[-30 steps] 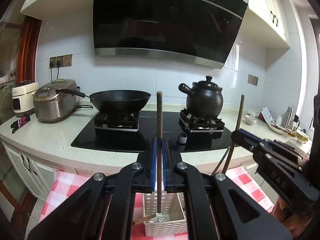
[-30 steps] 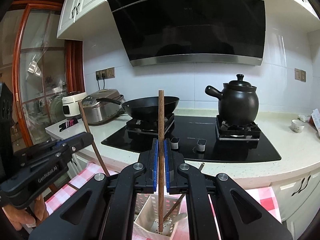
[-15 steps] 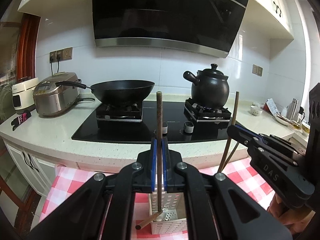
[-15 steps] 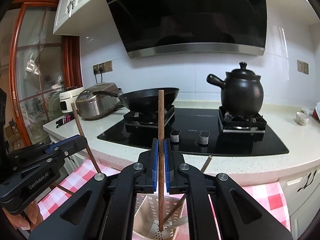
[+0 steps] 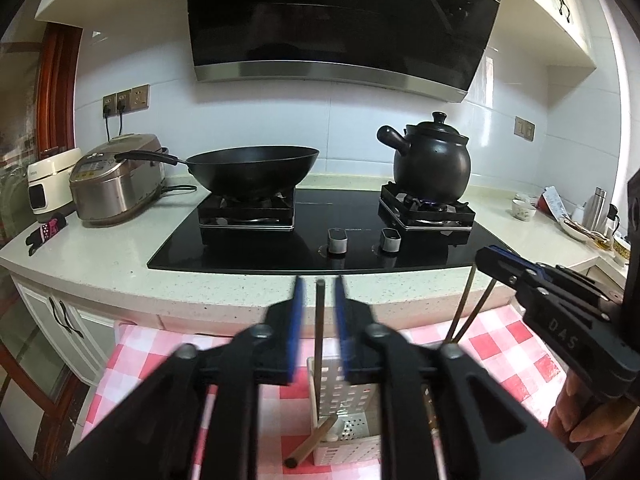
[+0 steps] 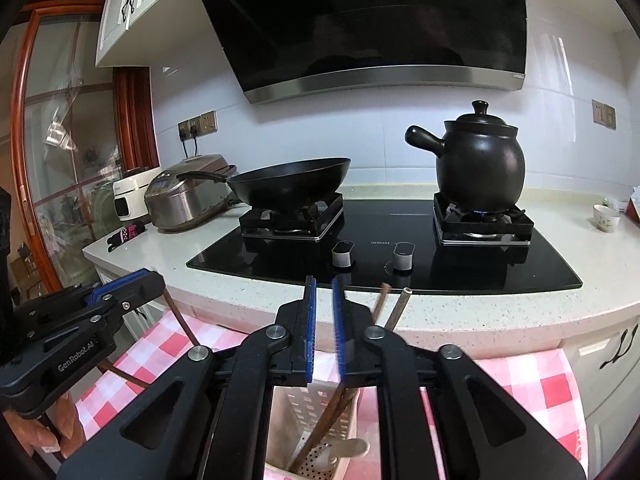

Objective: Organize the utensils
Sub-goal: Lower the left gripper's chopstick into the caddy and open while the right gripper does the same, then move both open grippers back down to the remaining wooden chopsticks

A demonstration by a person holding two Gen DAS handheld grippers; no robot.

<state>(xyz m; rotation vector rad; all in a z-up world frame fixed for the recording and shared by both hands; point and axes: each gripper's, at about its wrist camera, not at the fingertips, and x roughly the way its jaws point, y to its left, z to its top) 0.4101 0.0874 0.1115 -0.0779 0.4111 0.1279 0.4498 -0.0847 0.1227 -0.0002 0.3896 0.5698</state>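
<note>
My left gripper (image 5: 319,292) has its jaws opening. A dark chopstick (image 5: 320,332) stands upright between its blue pads without touching either, its lower end in the white perforated holder (image 5: 348,404). A lighter chopstick (image 5: 308,448) pokes out of the holder's near side. My right gripper (image 6: 323,284) also has its jaws opening, with nothing between the tips. A dark chopstick (image 6: 380,304) and a pale one (image 6: 401,306) lean rightward out of the holder (image 6: 286,420) behind its right finger. The right gripper (image 5: 486,256) and left gripper (image 6: 148,280) each show in the other's view.
The holder stands on a red-and-white checked cloth (image 5: 516,344) below the counter edge (image 6: 480,312). Behind are a black hob with a wok (image 5: 252,170) and a clay pot (image 5: 432,164) over a lit flame. A rice cooker (image 5: 116,184) sits at the left.
Both grippers sank toward the holder and their jaws parted. The right one's chopstick dropped into the holder and now leans right. The left one's chopstick slid lower between the pads.
</note>
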